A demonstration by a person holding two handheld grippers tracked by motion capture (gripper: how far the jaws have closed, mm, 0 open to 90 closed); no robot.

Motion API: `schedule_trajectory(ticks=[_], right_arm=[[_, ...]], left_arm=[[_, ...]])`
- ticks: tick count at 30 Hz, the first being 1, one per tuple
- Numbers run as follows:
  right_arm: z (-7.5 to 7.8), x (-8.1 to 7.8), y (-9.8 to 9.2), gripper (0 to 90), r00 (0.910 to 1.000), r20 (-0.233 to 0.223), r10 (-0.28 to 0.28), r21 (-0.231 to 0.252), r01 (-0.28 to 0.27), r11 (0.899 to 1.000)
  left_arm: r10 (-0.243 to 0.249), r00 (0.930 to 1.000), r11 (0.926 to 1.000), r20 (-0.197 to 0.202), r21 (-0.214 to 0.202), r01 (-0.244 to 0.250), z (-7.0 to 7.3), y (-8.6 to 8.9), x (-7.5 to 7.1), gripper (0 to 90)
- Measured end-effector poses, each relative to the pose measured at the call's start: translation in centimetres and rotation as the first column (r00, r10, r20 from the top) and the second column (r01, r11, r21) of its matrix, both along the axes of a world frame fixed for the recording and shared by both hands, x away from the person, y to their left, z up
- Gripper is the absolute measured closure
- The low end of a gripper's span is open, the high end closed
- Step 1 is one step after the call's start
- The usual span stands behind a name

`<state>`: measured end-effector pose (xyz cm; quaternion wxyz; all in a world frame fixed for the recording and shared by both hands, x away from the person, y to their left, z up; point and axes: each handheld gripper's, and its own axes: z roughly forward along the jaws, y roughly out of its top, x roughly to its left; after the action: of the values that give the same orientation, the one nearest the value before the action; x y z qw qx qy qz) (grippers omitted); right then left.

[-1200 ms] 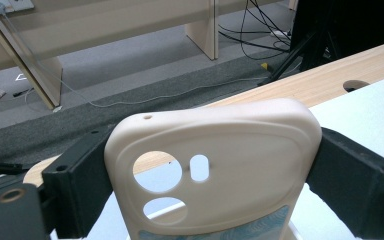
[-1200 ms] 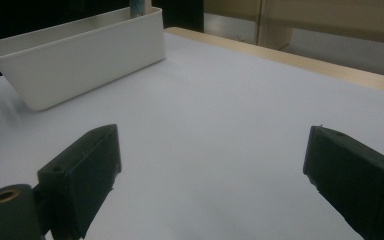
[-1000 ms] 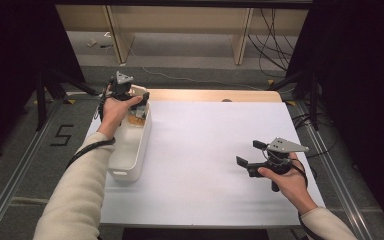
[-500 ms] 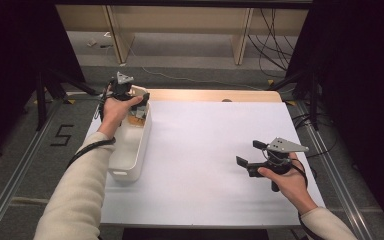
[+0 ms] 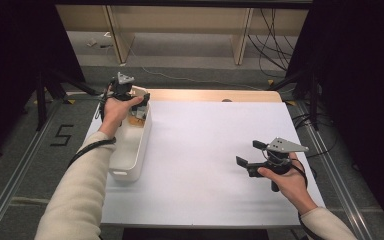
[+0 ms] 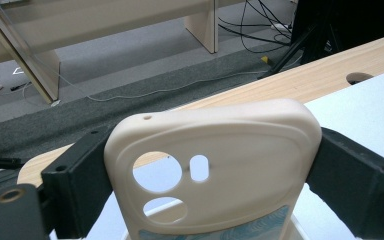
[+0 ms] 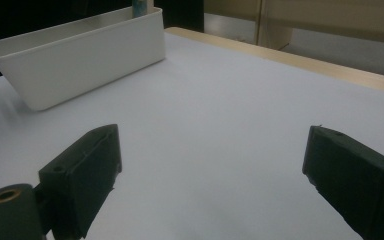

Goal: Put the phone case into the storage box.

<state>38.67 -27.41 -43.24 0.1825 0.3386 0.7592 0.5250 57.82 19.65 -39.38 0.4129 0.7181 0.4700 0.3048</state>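
Phone case pinched over the white bin

The cream phone case [image 6: 215, 170] stands upright between the left gripper's [image 5: 139, 102] jaws, clamped on both side edges, above the far end of the bin [image 5: 130, 150]. The right gripper [image 5: 252, 155] hovers over the white table [image 5: 205, 150], jaws spread and empty, well apart from the bin.

Light falls from above onto the white tabletop [image 5: 210, 150], which reads bright and even, while both sides of the high view sink into near black. Shadows are soft and short, lying close under the white bin [image 5: 130, 150]. No hard glare appears. In the left gripper view the cream phone case [image 6: 215, 165] and the black jaws are soft-focused; the right gripper view is dimmer, bluish, with blurred jaws.
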Motion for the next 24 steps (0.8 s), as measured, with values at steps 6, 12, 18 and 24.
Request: schedule_trajectory(ticks=[6, 12, 18, 24], right_arm=[[0.01, 0.0, 0.02, 9.5, 1.0, 0.001, 0.003, 0.0, -0.003, 1.0], [-0.01, 0.01, 0.02, 9.5, 1.0, 0.0, 0.002, 0.001, -0.002, 1.0], [-0.01, 0.02, 0.06, 9.5, 1.0, 0.001, 0.004, 0.0, -0.004, 1.0], [0.0, 0.0, 0.08, 9.5, 1.0, 0.0, 0.006, -0.001, -0.006, 1.0]], left_arm=[[0.001, 1.0, 1.0, -0.002, -0.001, -0.001, -0.08, -0.13, 0.07, 10.1], [0.002, 1.0, 1.0, -0.003, -0.001, -0.002, -0.09, -0.14, 0.2, 10.1], [0.004, 1.0, 1.0, -0.003, 0.003, -0.004, -0.12, -0.15, 0.4, 9.9], [0.011, 0.9999, 0.9999, -0.006, -0.001, -0.011, -0.16, -0.23, 0.62, 9.5]])
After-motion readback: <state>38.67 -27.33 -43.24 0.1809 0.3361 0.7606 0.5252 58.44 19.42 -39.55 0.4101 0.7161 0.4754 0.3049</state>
